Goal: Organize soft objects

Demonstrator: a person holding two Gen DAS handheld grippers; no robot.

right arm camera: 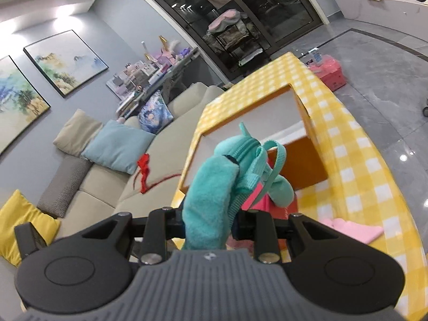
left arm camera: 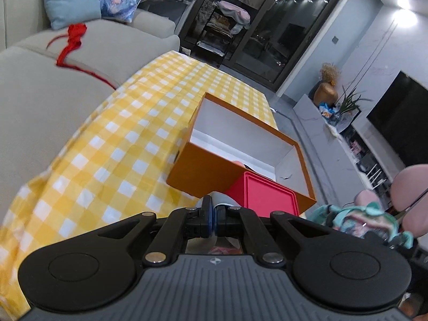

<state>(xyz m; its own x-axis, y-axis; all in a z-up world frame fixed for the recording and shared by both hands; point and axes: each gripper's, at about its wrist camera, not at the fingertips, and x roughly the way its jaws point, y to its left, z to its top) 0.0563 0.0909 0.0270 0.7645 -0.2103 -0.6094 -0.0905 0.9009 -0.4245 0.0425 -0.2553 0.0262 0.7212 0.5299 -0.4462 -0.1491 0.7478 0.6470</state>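
In the right wrist view, my right gripper point(right arm camera: 208, 220) is shut on a teal plush toy point(right arm camera: 211, 187) with a teal strap, held up in front of the orange box point(right arm camera: 310, 168). The left wrist view catches the same toy point(left arm camera: 358, 220) at the lower right, with pink parts beside it. That orange box point(left arm camera: 203, 176), white inside and open on top, stands on the yellow checked tablecloth point(left arm camera: 120, 147). A red box point(left arm camera: 267, 198) leans at its near side. My left gripper point(left arm camera: 214, 214) is shut just before the red box, with nothing clearly between its fingers.
A folded pink cloth point(right arm camera: 350, 230) lies on the table at the right. The beige sofa point(left arm camera: 67, 85) with cushions and a red cord point(left arm camera: 72, 42) runs along the table's left. A pink bin point(right arm camera: 331, 73) sits on the grey floor beyond the table's far end.
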